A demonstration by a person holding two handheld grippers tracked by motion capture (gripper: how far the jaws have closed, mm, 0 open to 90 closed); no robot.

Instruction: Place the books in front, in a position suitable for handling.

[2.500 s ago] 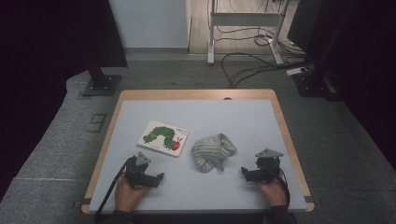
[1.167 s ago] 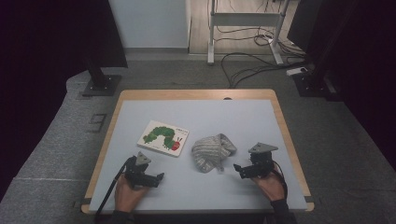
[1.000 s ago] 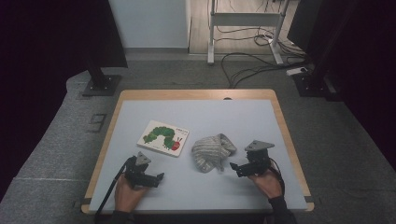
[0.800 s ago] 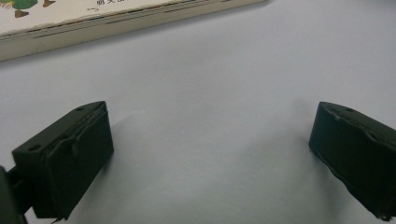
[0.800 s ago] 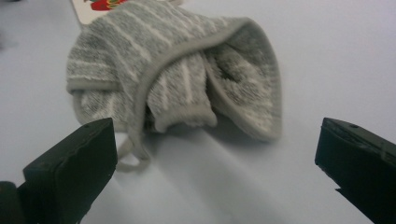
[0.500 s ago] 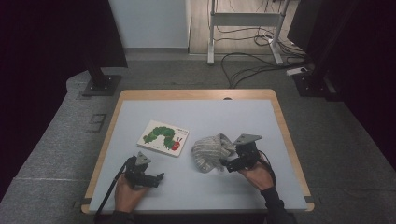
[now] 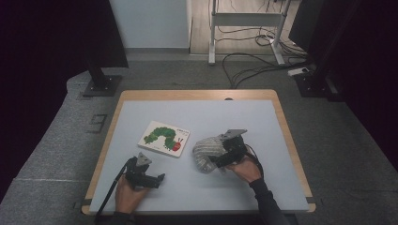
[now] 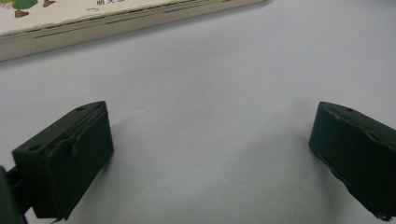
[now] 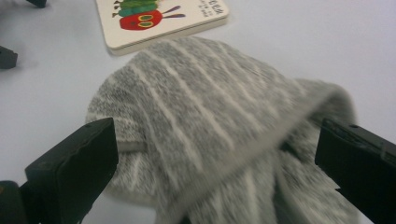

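Early stage of a pick-up: the grey striped knit cloth lies crumpled mid-surface, just right of the caterpillar board book, not yet gripped. The right tongs stand spread, the cloth's raised fold between their jaws (closing and lifting remain). The left tongs, also spread, rest over bare surface, holding nothing.

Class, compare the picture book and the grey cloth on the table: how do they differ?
The picture book is flat, stiff and brightly printed with a caterpillar; the grey cloth is soft, crumpled and pale-striped. The book lies clear of both grippers; the cloth sits between the open right gripper. Both rest on the table.
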